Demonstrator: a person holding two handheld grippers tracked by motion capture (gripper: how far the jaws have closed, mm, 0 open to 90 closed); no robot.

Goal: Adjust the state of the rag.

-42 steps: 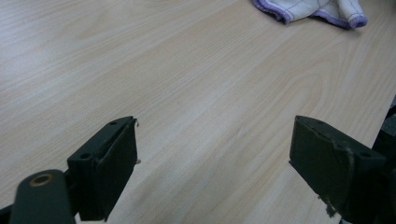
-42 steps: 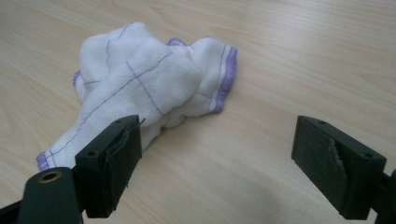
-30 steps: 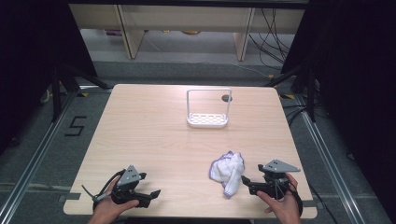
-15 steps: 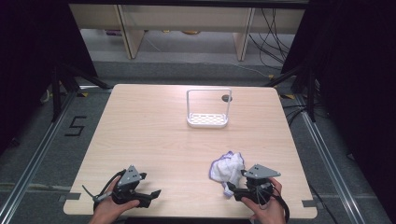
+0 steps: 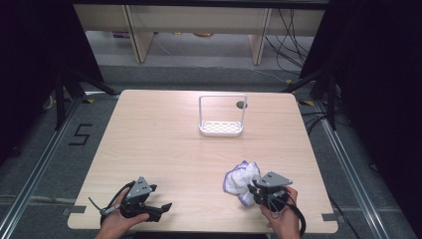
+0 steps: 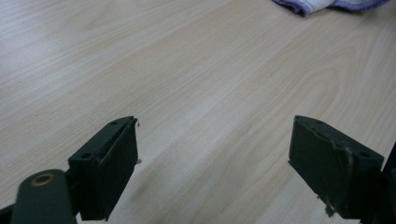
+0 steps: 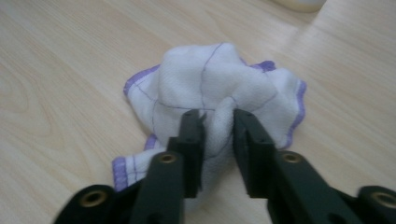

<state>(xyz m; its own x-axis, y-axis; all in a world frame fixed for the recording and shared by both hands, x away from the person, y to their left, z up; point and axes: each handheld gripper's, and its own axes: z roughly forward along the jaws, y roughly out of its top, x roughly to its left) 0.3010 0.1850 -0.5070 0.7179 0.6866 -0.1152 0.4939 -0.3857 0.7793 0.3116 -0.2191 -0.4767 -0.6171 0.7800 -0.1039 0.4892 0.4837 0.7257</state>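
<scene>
A pale wooden table (image 5: 164, 144) stands on a grey carpeted floor (image 5: 45, 164), where the number 5 (image 5: 80, 134) is marked in black to its left. Metal rails (image 5: 30, 179) run along the floor on both sides. Beyond the far edge stands light wooden shelving (image 5: 134, 30), with black cables (image 5: 291, 30) trailing beside it. Black curtains (image 5: 378, 74) close off both sides.
</scene>
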